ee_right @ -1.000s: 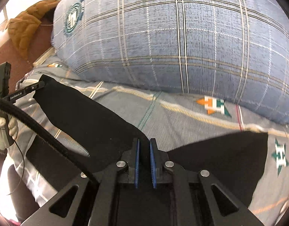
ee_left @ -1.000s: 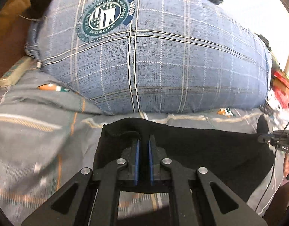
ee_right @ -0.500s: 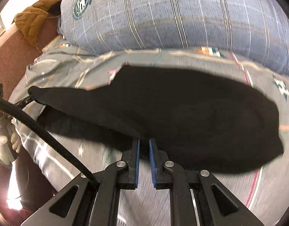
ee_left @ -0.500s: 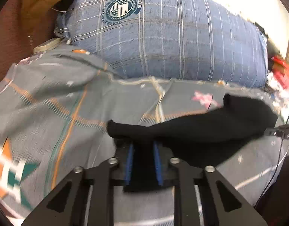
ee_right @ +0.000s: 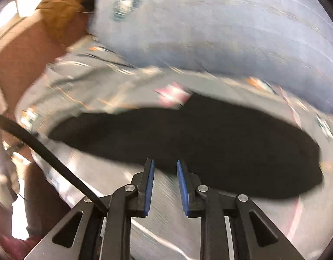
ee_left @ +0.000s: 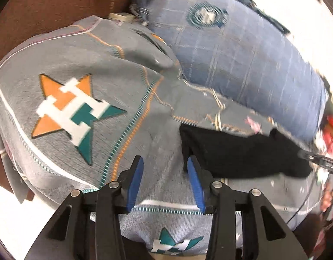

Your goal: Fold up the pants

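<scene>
The black pants (ee_right: 199, 143) lie flat on the bed (ee_left: 79, 49), a long dark band running left to right across the grey patterned bedspread (ee_left: 144, 119), just on the near side of the big blue checked pillow (ee_left: 242, 65); in the left wrist view the same pants (ee_left: 238, 153) sit to the right of that camera, their left end just beside the right blue pad. The left tongs (ee_left: 165, 171) stand wide apart with only bedspread between them; the right tongs (ee_right: 165, 170) are parted more narrowly and hold nothing, the near edge of the cloth lying just beyond their tips.

The pants look light, limp and thin; they should drape and sag wherever they are not supported, so a fold will likely need both ends lifted together; a pinch on a hem or corner, through all layers, seems the safest hold, since a grip in the middle would bunch the cloth. The soft bedspread may get pinched along with them.

The pillow crowds the far side and leaves little room there; a brown garment (ee_right: 64, 10) lies at the far left; a black cable (ee_right: 53, 158) crosses the near left of the right wrist view and could snag; both views are blurred.
</scene>
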A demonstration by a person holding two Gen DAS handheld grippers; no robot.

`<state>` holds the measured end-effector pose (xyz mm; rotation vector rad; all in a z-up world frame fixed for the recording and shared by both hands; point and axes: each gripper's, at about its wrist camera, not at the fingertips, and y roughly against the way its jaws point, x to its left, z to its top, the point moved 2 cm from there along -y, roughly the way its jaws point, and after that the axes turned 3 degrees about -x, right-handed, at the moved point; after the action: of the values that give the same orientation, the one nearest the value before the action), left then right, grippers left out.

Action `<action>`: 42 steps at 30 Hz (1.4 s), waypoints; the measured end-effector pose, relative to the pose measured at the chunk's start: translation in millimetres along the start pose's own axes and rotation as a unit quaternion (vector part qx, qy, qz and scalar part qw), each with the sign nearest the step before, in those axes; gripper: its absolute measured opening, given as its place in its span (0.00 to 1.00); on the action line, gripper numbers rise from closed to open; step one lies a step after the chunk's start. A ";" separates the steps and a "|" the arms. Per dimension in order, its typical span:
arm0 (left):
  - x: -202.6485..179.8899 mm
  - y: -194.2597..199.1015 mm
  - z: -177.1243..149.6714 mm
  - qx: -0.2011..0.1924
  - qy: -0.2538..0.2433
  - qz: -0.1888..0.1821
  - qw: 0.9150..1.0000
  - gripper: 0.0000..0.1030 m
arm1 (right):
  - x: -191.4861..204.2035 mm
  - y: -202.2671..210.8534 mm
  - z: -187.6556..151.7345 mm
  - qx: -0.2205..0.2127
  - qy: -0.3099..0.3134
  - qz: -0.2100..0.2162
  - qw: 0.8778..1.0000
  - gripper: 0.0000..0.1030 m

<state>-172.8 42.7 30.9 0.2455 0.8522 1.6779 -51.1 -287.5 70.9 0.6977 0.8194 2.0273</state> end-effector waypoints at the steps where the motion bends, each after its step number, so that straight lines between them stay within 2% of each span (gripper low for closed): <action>1: 2.1 1.1 1.2 -0.004 0.009 0.002 1.000 0.43 | 15.0 -15.4 13.6 0.003 0.003 0.019 1.000 0.23; 3: 6.0 1.8 3.1 -0.007 0.023 0.002 1.000 0.43 | 46.0 -55.3 37.3 0.011 0.009 0.054 0.998 0.23; 5: 13.0 4.3 1.7 -0.008 0.037 0.005 0.999 0.44 | 64.3 -92.5 44.9 0.034 -0.006 0.085 0.996 0.23; 7: 20.8 6.6 0.4 -0.008 0.049 0.005 0.999 0.45 | 75.8 -132.2 40.1 0.081 -0.034 0.111 0.990 0.23; 9: 28.9 9.7 -2.0 -0.007 0.054 0.008 0.998 0.45 | 82.5 -156.3 20.7 0.133 -0.049 0.130 0.981 0.24; 11: 33.4 10.8 -2.0 -0.009 0.051 0.013 0.999 0.46 | 89.8 -147.7 16.0 0.114 -0.024 0.123 0.986 0.24; 13: 36.8 9.3 -1.0 -0.010 0.051 0.016 0.999 0.47 | 99.6 -139.0 18.0 0.122 0.011 0.116 0.986 0.25; 16: 39.1 2.4 5.9 -0.013 0.063 0.003 0.998 0.48 | 123.4 -129.3 27.7 0.099 0.082 0.090 0.988 0.28; 18: 36.9 0.2 9.1 -0.018 0.066 -0.004 0.998 0.48 | 137.3 -134.4 35.0 0.090 0.108 0.085 0.986 0.30; 21: 33.4 -2.1 11.1 -0.016 0.062 -0.011 0.998 0.48 | 158.8 -155.1 48.7 0.094 0.113 0.097 0.984 0.30; 23: 32.3 -2.0 11.0 -0.014 0.061 -0.014 0.998 0.48 | 171.4 -169.6 55.5 0.103 0.096 0.120 0.983 0.31; 24: 32.1 -1.1 10.6 -0.014 0.060 -0.015 0.998 0.48 | 177.7 -177.2 58.8 0.106 0.083 0.130 0.982 0.39; 25: 32.2 -0.5 10.5 -0.014 0.059 -0.015 0.998 0.48 | 181.1 -182.8 60.7 0.108 0.074 0.131 0.983 0.54; 27: 32.7 1.5 9.9 -0.016 0.055 -0.011 0.998 0.48 | 188.3 -195.6 60.7 0.116 0.067 0.120 0.984 0.68; 28: 32.6 2.6 9.2 -0.017 0.053 -0.009 0.998 0.48 | 190.3 -202.9 57.3 0.127 0.069 0.109 0.983 0.64; 29: 32.8 3.2 9.3 -0.018 0.051 -0.008 0.999 0.48 | 191.5 -207.7 53.8 0.134 0.074 0.096 0.984 0.53; 30: 33.2 3.8 9.6 -0.019 0.050 -0.008 0.999 0.48 | 192.0 -207.0 52.3 0.127 0.081 0.079 0.985 0.21; 31: 33.7 4.1 9.8 -0.019 0.051 -0.010 0.998 0.48 | 191.6 -204.4 52.0 0.124 0.079 0.078 0.986 0.11; 33: 33.8 4.4 10.3 -0.021 0.051 -0.012 0.998 0.48 | 187.4 -195.2 54.6 0.110 0.056 0.091 0.988 0.09; 39: 27.5 5.4 15.1 -0.023 0.045 -0.021 0.999 0.48 | 195.9 -181.7 78.1 0.063 0.035 0.091 0.993 0.08; 42: 22.2 5.6 16.4 -0.022 0.039 -0.022 0.999 0.48 | 197.2 -191.5 86.4 0.069 0.008 0.112 0.991 0.08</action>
<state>-174.3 69.4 40.2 0.1315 0.8719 1.6709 2.3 -9.5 17.0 0.8873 0.9321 2.1925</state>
